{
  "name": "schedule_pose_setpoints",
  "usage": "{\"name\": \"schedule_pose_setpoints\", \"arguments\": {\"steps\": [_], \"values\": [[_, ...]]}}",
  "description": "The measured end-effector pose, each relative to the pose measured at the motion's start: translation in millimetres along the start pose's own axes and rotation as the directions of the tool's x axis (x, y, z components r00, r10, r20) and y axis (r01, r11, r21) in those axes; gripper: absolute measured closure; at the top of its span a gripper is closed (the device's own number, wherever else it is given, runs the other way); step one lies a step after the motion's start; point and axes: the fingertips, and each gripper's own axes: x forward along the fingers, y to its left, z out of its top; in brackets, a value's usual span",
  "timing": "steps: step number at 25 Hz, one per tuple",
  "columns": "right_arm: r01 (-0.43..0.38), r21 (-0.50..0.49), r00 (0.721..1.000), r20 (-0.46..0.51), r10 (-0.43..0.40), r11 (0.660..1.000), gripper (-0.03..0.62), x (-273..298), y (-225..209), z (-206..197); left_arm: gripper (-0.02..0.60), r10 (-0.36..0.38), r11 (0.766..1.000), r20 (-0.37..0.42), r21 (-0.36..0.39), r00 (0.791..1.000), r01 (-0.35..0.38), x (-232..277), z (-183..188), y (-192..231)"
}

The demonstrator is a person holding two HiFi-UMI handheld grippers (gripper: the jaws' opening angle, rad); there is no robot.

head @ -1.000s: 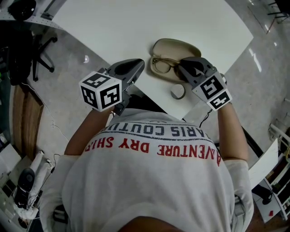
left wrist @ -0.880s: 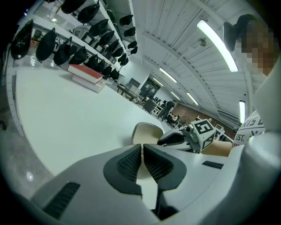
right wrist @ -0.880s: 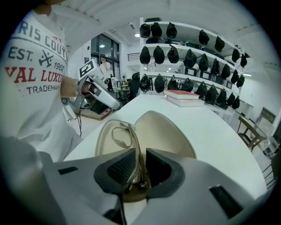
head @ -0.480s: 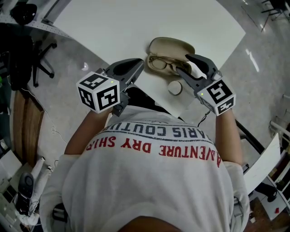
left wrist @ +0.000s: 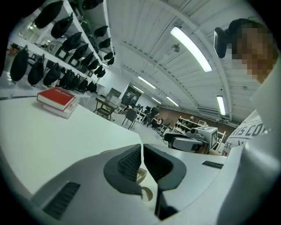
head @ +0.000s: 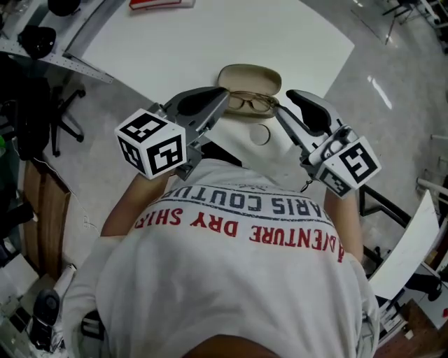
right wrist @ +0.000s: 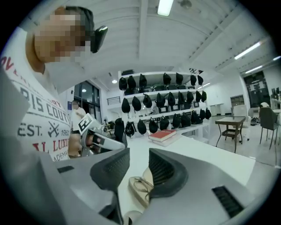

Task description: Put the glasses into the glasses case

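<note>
1 pair of glasses point(head: 250, 103), 1 glasses case point(head: 248, 74), 1 tape roll point(right wrist: 131, 219)

White table point(head: 175, 49) w/ a red book point(head: 161, 3) lying flat near its far edge, stacked on a second, paler one. Small roll of tape point(head: 260, 134) flat near the front edge. Beyond the table, wall shelves point(right wrist: 162, 103) packed w/ black bags. Black office chair point(head: 66, 84) on the grey floor beside the table. Strip lights point(left wrist: 191, 42) lit overhead.
</note>
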Motion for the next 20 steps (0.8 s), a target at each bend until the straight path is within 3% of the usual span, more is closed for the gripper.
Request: {"name": "schedule_pose_setpoints", "arguments": {"steps": [7,12,20], "values": [[0.039,0.001,0.993,0.111,-0.039,0.999,0.557,-16,12,40,0.545,-0.057,0.994,0.063,0.096,0.996,0.05,-12,39,-33],[0.067,0.069,0.985,0.154,-0.077,0.995,0.569,-22,13,53,0.545,-0.094,0.986,0.104,0.144,0.99,0.079,-19,52,-48],[0.072,0.044,0.985,0.157,-0.078,0.996,0.571,-25,23,60,0.545,-0.133,0.977,0.116,0.18,0.984,0.111,-21,57,-60]]}}
